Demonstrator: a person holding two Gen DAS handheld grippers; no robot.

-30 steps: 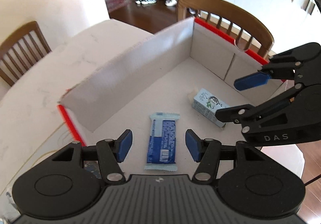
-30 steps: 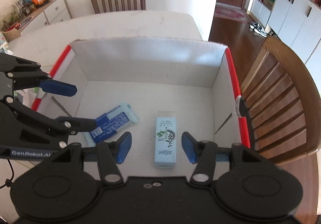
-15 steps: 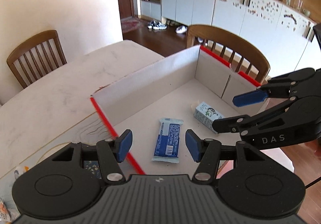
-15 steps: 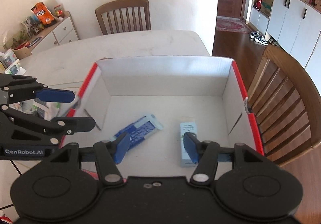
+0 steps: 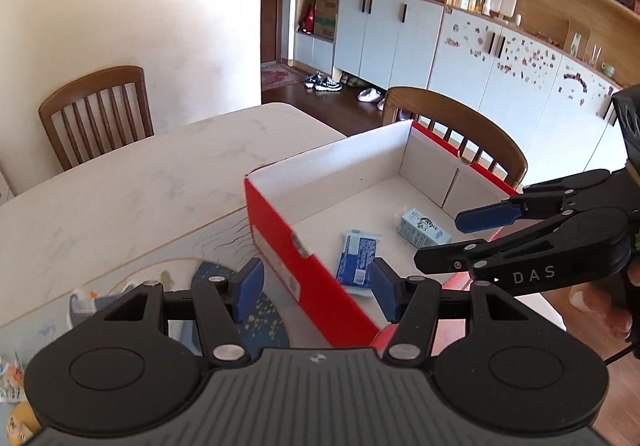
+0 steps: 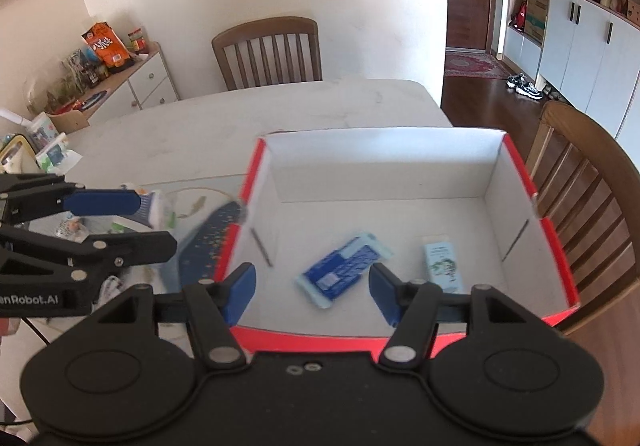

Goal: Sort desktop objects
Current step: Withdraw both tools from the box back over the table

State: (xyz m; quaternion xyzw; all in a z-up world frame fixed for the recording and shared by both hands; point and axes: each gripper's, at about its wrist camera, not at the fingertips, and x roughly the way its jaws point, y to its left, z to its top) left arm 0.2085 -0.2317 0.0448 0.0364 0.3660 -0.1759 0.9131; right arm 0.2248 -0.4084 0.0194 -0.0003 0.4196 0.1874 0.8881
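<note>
Red cardboard box (image 6: 558, 246) with white inside, open at the top, standing on a pale table (image 5: 132, 182) with one wooden chair (image 6: 267, 50) at the far end and another (image 5: 460, 122) along the box's far side. Inside the box, flat on the floor: a blue snack packet (image 6: 343, 269) lying aslant, and just beside it, not touching, a small pale-blue carton (image 6: 442, 264) nearer the right wall. Left gripper (image 5: 316, 288) hanging above the near left wall of the box, jaws about half apart, nothing between the blue pads. Right gripper (image 6: 312, 288) hanging over the near edge of the box, jaws having just been opening, now well apart, nothing between them; packet visible below the gap, well under the pads. Outside the box on the left, a dark blue speckled mat (image 6: 208, 242) touching the red wall, with a few small packets beyond it, too blurred to identify. Sideboard (image 6: 136, 86) with snacks and jars against the far wall.
</note>
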